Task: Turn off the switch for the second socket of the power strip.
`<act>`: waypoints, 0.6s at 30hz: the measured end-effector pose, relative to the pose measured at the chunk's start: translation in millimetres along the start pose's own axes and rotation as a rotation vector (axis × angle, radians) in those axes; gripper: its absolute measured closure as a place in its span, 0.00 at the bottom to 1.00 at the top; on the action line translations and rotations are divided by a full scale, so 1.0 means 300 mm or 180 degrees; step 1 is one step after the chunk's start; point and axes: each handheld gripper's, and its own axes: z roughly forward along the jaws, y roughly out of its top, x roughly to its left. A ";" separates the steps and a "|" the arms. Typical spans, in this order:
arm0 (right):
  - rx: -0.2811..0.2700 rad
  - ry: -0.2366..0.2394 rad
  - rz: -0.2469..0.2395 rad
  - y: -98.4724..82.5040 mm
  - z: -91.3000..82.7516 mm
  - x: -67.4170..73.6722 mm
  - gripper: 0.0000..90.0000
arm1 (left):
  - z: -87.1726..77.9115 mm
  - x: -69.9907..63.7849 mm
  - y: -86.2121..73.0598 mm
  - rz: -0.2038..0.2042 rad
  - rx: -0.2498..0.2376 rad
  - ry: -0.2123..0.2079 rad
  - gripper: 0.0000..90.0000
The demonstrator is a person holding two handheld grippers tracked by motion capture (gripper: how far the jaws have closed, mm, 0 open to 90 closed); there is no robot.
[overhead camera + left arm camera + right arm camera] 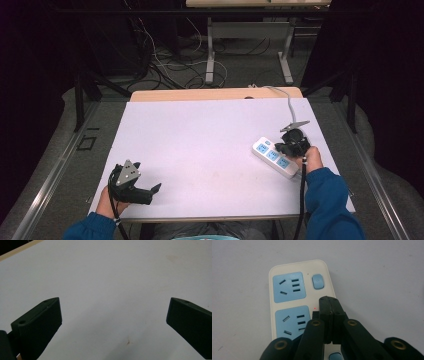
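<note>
A white power strip (273,157) with light blue sockets lies at the right of the white table top (210,150). My right gripper (291,145) hangs over it, shut with nothing between the jaws. In the right gripper view the closed tips (329,305) hover over the strip (297,297), just below a small blue switch (318,281); whether they touch the strip I cannot tell. My left gripper (150,192) rests at the table's front left, open and empty. In the left gripper view its fingers (40,325) stand wide apart over bare white surface.
A grey cord (289,102) runs from the power strip toward the table's far edge. Beyond the table there are cables on the floor (165,65) and the legs of another desk (210,55). A second blue switch (335,357) peeks out under the right jaws.
</note>
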 end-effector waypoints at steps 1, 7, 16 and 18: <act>-0.0004 -0.0012 0.0005 0.000 0.001 0.000 1.00 | 0.000 0.000 0.000 0.0000 0.0000 0.0001 0.00; -0.0016 0.0018 -0.0013 -0.003 -0.001 -0.003 1.00 | 0.000 0.000 0.000 0.0003 0.0001 -0.0003 0.00; -0.0053 0.0026 0.0011 -0.007 -0.002 -0.006 1.00 | 0.000 0.000 0.001 0.0012 0.0008 -0.0008 0.00; -0.0044 0.0025 -0.0016 -0.006 -0.002 -0.003 1.00 | 0.001 -0.001 0.001 0.0012 0.0004 -0.0008 0.00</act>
